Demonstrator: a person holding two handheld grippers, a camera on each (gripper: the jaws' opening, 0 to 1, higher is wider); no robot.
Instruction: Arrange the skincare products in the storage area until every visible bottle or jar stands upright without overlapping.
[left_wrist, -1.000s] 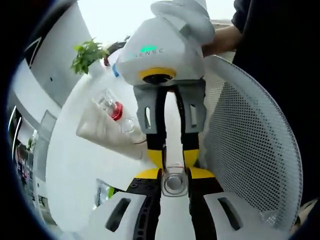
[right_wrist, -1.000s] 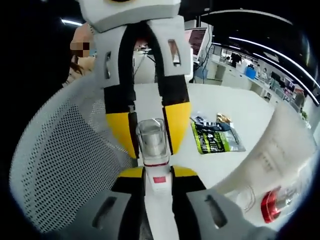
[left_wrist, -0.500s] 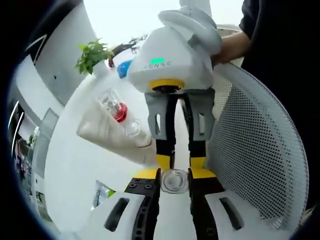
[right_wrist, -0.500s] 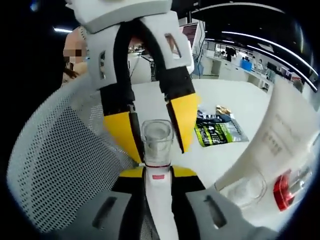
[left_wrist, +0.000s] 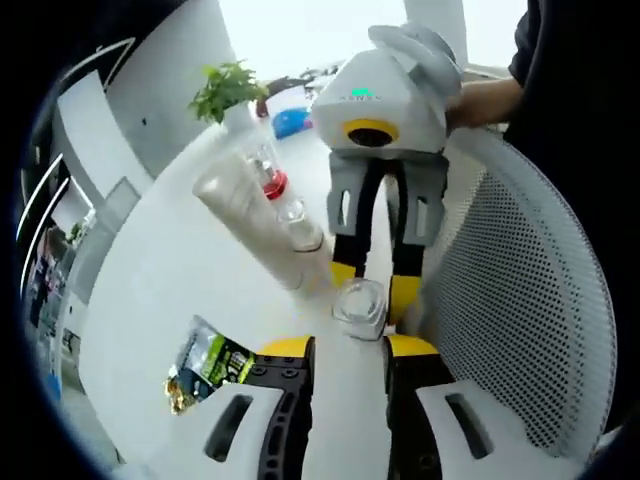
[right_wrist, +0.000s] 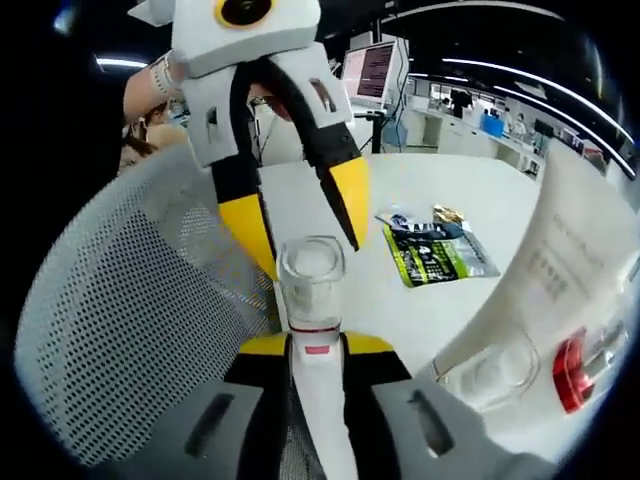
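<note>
A white bottle (right_wrist: 318, 390) with a clear cap (right_wrist: 312, 272) lies between the jaws of my right gripper (right_wrist: 317, 345), which is shut on it. In the left gripper view that clear cap (left_wrist: 360, 306) points at the camera, just below the right gripper (left_wrist: 373, 283). My left gripper (left_wrist: 347, 350) is open, a short way back from the cap, with nothing between its jaws. Seen from the right gripper view, the left gripper (right_wrist: 311, 260) hangs over the cap with its yellow fingers (right_wrist: 248, 232) spread apart. A white mesh basket (left_wrist: 520, 300) curves beside both grippers.
A clear-and-white package (left_wrist: 250, 215) with a red-capped bottle (left_wrist: 272, 185) inside lies on the white table (left_wrist: 150, 290); the package (right_wrist: 555, 290) is also at the right. A green snack packet (right_wrist: 435, 262) lies flat. A potted plant (left_wrist: 228, 88) stands at the back. The basket wall (right_wrist: 120, 330) rises at the left.
My left gripper, whose jaws flanked the clear cap, has opened wider and drawn back from it. The right gripper keeps hold of the bottle.
</note>
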